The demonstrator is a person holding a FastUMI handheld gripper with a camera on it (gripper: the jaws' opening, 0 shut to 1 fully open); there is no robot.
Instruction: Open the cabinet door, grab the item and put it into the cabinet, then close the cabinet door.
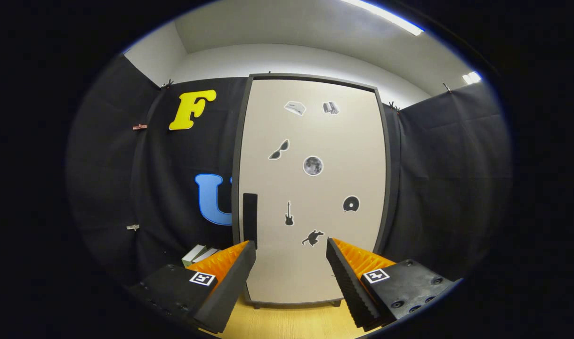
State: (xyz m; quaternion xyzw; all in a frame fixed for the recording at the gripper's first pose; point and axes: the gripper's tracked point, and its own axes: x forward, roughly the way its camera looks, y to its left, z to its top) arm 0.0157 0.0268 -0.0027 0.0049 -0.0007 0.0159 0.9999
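A tall beige cabinet (310, 188) with a dark frame stands straight ahead on the wooden tabletop, and its door is closed. Several small stickers dot the door. A dark vertical handle (249, 214) sits near the door's left edge, just above my left fingertip. My gripper (291, 247) is open, its fingers spread wide in front of the door's lower part with nothing between them. A pale green and white boxy item (199, 254) lies on the table left of the cabinet, partly hidden behind my left finger.
Black cloth walls close in the booth to the left and right of the cabinet. The light wooden tabletop (287, 322) shows below the cabinet between my fingers. Small clips hang on the left cloth.
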